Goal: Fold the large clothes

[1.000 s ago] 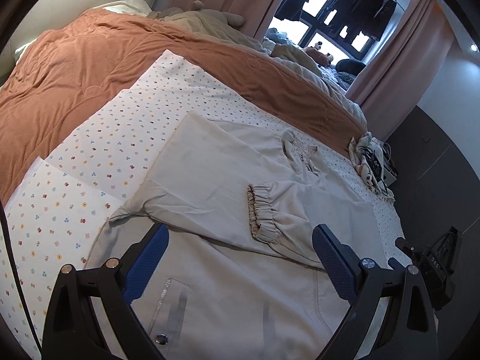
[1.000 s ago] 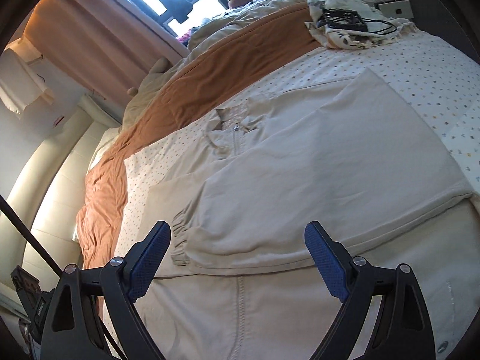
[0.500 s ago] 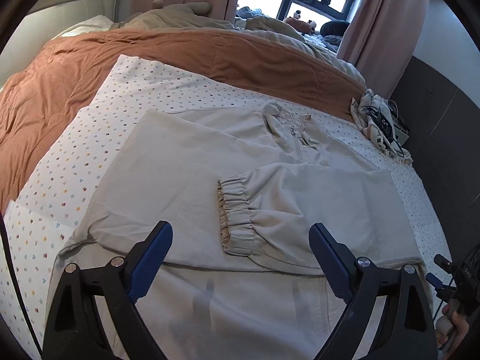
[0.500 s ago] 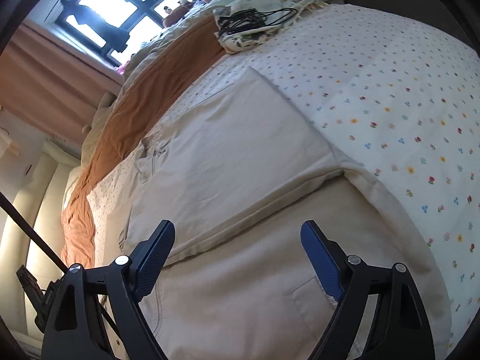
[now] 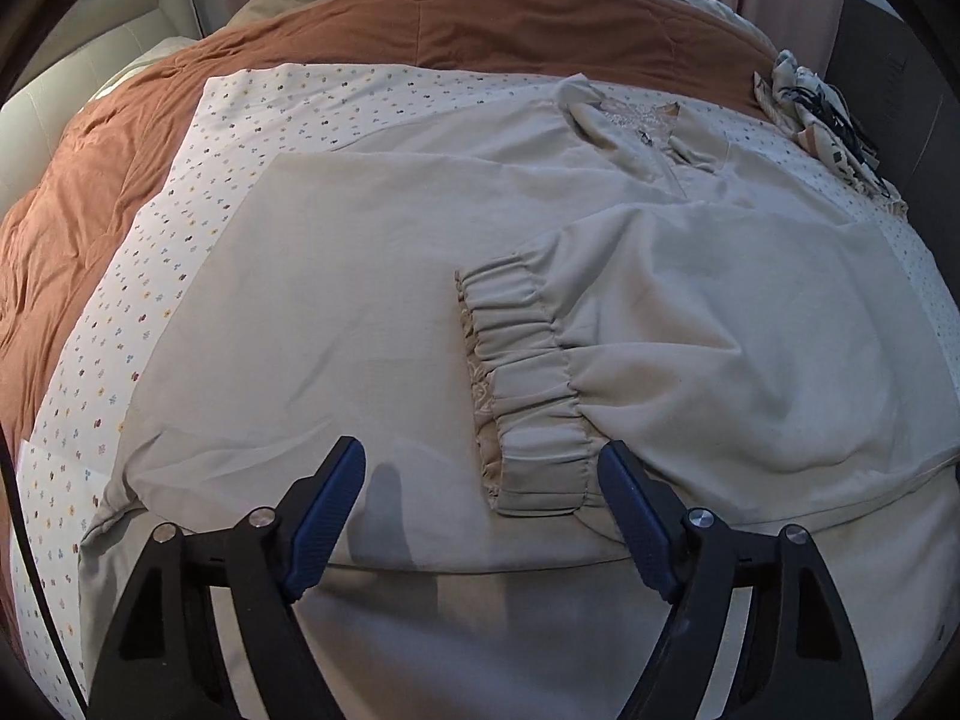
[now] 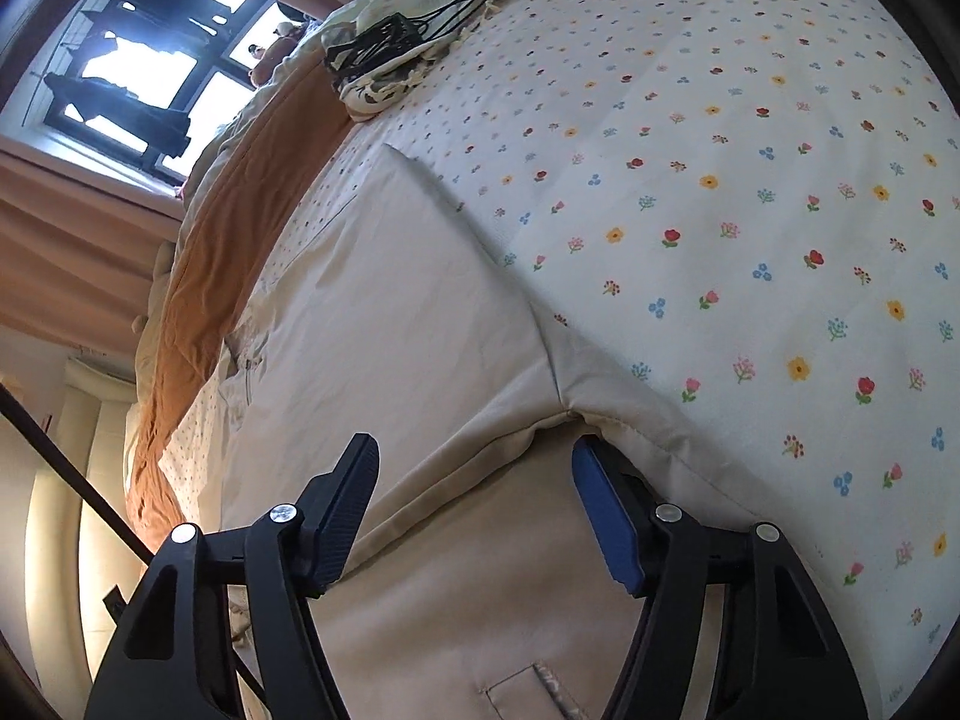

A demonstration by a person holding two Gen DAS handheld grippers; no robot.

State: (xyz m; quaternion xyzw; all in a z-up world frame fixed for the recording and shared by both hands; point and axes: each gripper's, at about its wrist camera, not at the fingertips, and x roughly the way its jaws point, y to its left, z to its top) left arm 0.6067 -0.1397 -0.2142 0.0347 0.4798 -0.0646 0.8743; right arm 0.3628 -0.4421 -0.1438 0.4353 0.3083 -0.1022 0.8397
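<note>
beige jacket lies half-folded on a flowered bed sheet

a beige jacket [image 5: 372, 276] fills the centre of the left wrist view, spread flat on a flower-print sheet [image 5: 180, 180], with one sleeve folded across its front and the gathered elastic cuff [image 5: 528, 396] lying just above the lower middle of the frame. the left gripper [image 5: 480, 483] sits at the bottom centre, its jaws spread wide and holding nothing, one blue pad [image 5: 327, 516] either side of the cuff's lower end. in the right wrist view the right gripper [image 6: 474, 480], jaws likewise spread and empty, hovers at the lower centre close over the fold where the sleeve meets the jacket's body [image 6: 384, 360]. an orange-brown quilt [image 5: 480, 24] runs along the top of the left view; a patterned cloth with black cables [image 6: 390, 54] lies at the upper centre of the right view.
</note>
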